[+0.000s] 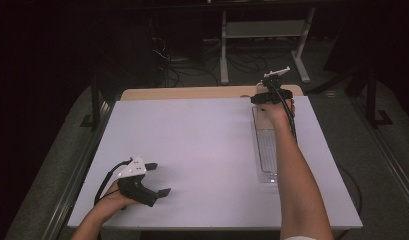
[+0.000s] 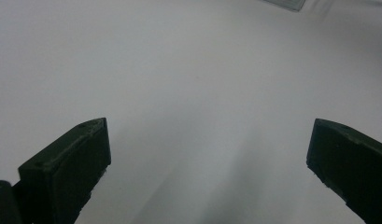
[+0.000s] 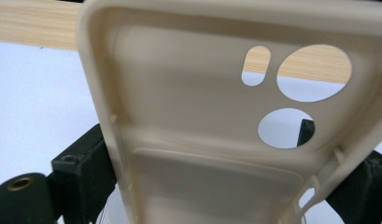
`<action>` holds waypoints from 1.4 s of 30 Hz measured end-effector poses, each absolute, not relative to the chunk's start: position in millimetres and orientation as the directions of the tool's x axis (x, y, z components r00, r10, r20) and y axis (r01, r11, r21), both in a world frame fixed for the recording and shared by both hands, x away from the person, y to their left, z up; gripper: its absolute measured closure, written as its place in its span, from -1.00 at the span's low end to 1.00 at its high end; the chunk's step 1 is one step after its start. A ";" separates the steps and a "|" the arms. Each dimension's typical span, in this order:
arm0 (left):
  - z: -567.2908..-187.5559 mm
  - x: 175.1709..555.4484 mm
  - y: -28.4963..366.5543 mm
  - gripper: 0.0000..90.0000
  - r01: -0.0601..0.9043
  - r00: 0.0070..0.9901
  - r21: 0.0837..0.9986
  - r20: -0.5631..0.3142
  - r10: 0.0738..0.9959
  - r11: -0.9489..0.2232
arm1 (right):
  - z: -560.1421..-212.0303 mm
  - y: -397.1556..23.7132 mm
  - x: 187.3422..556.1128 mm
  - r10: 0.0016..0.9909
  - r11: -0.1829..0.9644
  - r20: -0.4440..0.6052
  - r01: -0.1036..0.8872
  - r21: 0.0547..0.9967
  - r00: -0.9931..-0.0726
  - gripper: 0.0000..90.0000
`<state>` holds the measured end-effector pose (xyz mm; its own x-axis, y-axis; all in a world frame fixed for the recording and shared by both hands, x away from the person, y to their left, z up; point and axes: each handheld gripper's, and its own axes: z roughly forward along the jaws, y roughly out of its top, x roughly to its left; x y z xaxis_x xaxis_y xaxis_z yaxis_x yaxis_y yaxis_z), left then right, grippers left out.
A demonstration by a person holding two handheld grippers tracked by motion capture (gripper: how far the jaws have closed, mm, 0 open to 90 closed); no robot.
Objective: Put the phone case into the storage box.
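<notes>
My right gripper [image 1: 270, 98] is at the far right of the white table [image 1: 202, 150], shut on a beige phone case [image 1: 262, 118]. In the right gripper view the case [image 3: 193, 107] is seen from its hollow inner side, with several camera cutouts, and the gripper [image 3: 202, 135] has a black jaw pressed against each long edge. The case hangs over the far end of a clear plastic tray [image 1: 265, 155]. My left gripper [image 1: 159, 178] rests near the table's front left corner. Its jaws [image 2: 209, 128] stand wide open over bare white surface, with nothing between them.
A strip of wooden tabletop [image 1: 192, 93] shows behind the white sheet, also visible in the right gripper view [image 3: 34, 23]. A corner of the clear tray [image 2: 284, 3] lies far ahead of the left gripper. Beyond the table are a desk frame [image 1: 264, 30] and cables on the floor.
</notes>
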<state>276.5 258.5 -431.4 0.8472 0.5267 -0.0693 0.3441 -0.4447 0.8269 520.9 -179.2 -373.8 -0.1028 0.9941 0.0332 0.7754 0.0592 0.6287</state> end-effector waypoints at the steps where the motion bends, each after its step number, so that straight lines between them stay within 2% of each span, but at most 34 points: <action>1: -431.5 276.6 258.5 -1.00 0.343 0.848 0.826 -0.068 0.526 -0.447 | -374.7 -179.5 521.6 0.994 0.062 0.032 0.775 0.629 -0.105 -0.80; 10: -432.1 276.8 257.6 -1.00 0.342 0.850 0.825 -0.066 0.523 -0.450 | -381.4 -181.9 524.3 0.993 0.041 0.067 0.801 0.597 -0.101 -0.82; 42: -433.8 276.9 257.0 -1.00 0.345 0.852 0.818 -0.068 0.520 -0.459 | -384.5 -185.4 525.7 0.988 0.045 0.090 0.797 0.602 -0.124 -0.87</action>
<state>276.9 257.0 -433.8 0.8516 0.5198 -0.0679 0.3455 -0.4591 0.8185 525.7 -185.4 -384.5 -0.1242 0.9881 0.0903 0.7973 0.0453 0.6018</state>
